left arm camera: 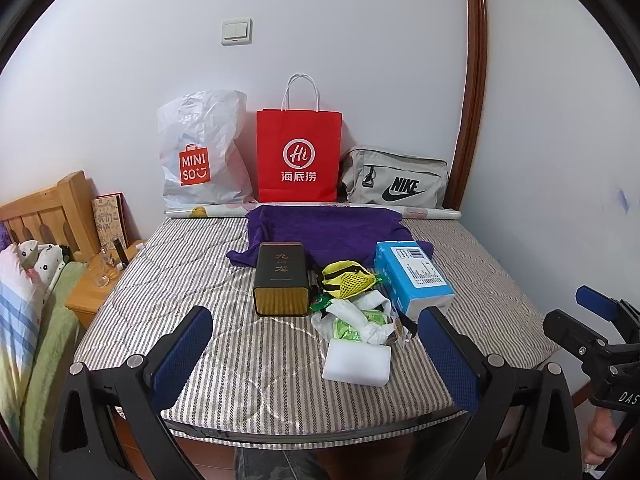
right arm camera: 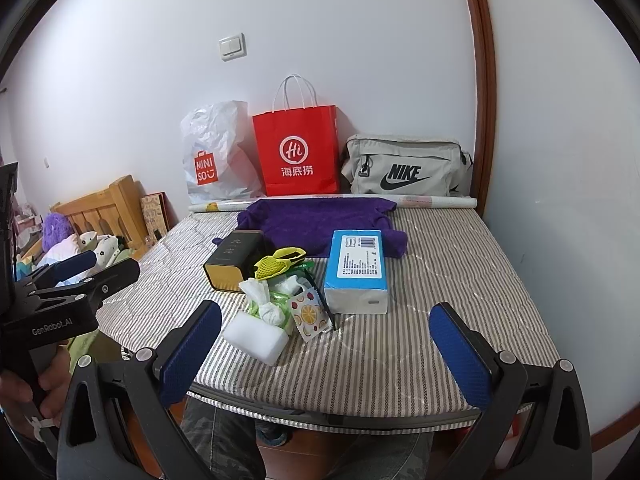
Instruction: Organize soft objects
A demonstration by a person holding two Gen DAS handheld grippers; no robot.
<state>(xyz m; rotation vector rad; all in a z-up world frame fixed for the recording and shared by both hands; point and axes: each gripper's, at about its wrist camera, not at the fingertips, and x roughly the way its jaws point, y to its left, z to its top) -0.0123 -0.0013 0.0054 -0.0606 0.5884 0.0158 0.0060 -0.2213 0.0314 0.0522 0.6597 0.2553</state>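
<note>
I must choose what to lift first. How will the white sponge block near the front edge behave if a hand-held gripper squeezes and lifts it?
The white sponge block looks foamy, so it will probably compress between the pads and feel light. Its flat faces suggest it will not roll. A crumpled tissue rests against it and may shift.

I read both wrist views from the near edge of the striped table (left arm camera: 256, 380), slightly above it and facing the white wall (left arm camera: 360, 40). The left view sits left of centre; the right gripper (left arm camera: 592, 312) enters its right margin. The right view sits further right; the left gripper (right arm camera: 76, 268) enters its left margin. Each camera looks forward between its own blue fingers (right arm camera: 188, 356). Both views share the table (right arm camera: 400, 352), the red bag (left arm camera: 298, 156) (right arm camera: 298, 152) against the wall, and the central clutter, at moderately close range.
</note>
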